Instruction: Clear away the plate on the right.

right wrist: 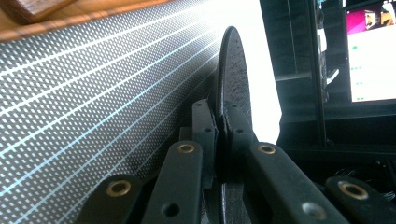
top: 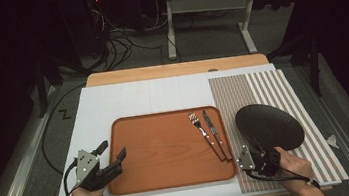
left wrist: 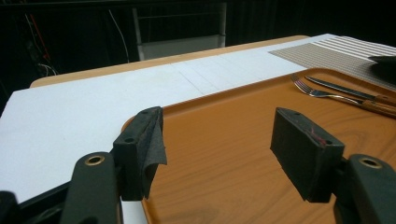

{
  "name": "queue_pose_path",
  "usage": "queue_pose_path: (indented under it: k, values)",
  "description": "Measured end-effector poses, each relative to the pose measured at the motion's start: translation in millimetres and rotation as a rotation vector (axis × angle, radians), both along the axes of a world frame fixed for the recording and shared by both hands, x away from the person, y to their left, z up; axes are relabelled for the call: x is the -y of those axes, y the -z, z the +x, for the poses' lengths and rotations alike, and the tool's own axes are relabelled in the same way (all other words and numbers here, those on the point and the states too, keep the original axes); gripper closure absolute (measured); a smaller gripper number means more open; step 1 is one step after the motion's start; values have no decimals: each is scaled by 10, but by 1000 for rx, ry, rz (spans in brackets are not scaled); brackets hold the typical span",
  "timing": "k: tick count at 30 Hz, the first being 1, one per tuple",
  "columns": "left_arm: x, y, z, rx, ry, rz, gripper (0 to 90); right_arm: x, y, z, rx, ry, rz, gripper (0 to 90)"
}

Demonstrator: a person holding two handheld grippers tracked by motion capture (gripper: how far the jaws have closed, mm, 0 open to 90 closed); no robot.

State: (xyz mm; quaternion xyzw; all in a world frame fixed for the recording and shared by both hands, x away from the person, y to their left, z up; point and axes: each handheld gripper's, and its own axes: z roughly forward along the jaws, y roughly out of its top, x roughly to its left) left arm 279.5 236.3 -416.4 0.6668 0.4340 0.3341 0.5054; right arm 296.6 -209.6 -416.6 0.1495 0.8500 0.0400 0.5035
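Right gripper (right wrist: pixel 218 126) clamping black plate (right wrist: pixel 232 70) rim edge-on, left gripper (left wrist: pixel 224 154) open over tray (left wrist: pixel 224 140)

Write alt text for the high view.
The right gripper clamps the rim of a black plate tilted above a striped mat. The left gripper hangs open at an orange tray holding a fork and knife.

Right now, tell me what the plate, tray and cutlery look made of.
Plate: matte black with a speckled, rough face, perhaps stoneware or melamine. Tray: orange-brown wood grain with a soft sheen, wood or laminate. Fork and knife: shiny metal with brown, wood-like handles.
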Motion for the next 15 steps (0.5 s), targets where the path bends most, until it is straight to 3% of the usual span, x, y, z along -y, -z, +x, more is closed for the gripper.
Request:
queue_pose_path:
  k: [15]
  values:
    - [-27,2,3,4,-28,25,340,-18,-93,5,28,-21,-14,882]
